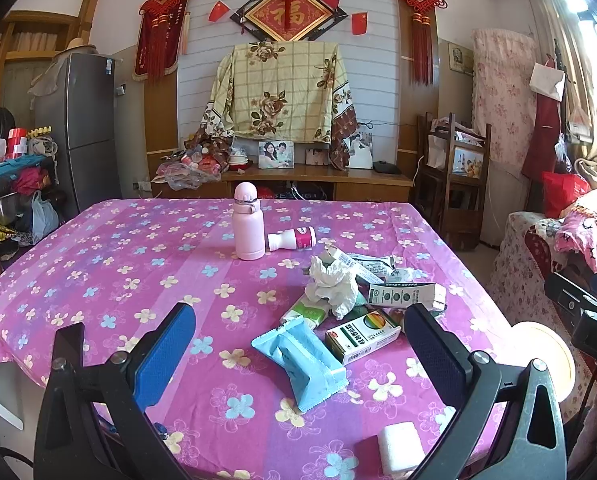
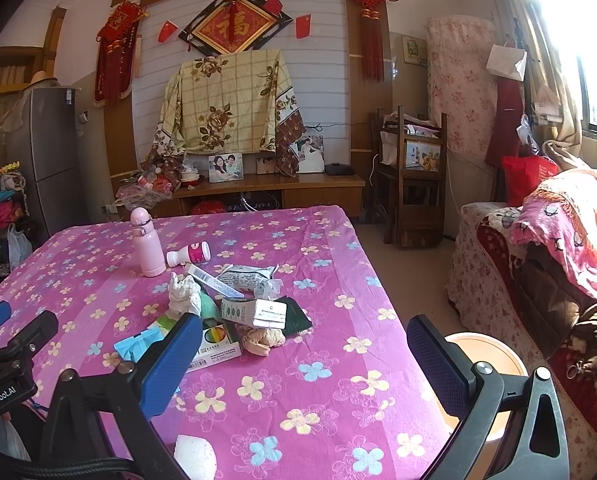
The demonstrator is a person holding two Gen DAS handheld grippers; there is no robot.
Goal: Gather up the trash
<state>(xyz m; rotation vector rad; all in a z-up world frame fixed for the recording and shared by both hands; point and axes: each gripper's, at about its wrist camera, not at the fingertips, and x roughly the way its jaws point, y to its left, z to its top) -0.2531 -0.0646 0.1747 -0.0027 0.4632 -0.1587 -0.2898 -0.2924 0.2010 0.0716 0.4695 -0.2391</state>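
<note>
A pile of trash lies on the pink flowered table (image 1: 98, 272): a crumpled white tissue (image 1: 332, 284), a light blue wrapper (image 1: 302, 360), a green and white medicine box (image 1: 362, 336), a second box (image 1: 402, 294) and printed packets behind. A white foam block (image 1: 400, 452) sits at the near edge. My left gripper (image 1: 300, 320) is open above the table, its fingers either side of the blue wrapper, holding nothing. My right gripper (image 2: 304, 324) is also open and empty, right of the pile, with a beige crumpled wad (image 2: 264, 342) near its left finger.
A pink flask (image 1: 247, 224) stands upright behind the pile, with a small white and pink bottle (image 1: 292, 239) lying beside it. A round pale bin (image 2: 486, 364) stands on the floor off the table's right edge. A covered sofa (image 2: 538, 240) is further right.
</note>
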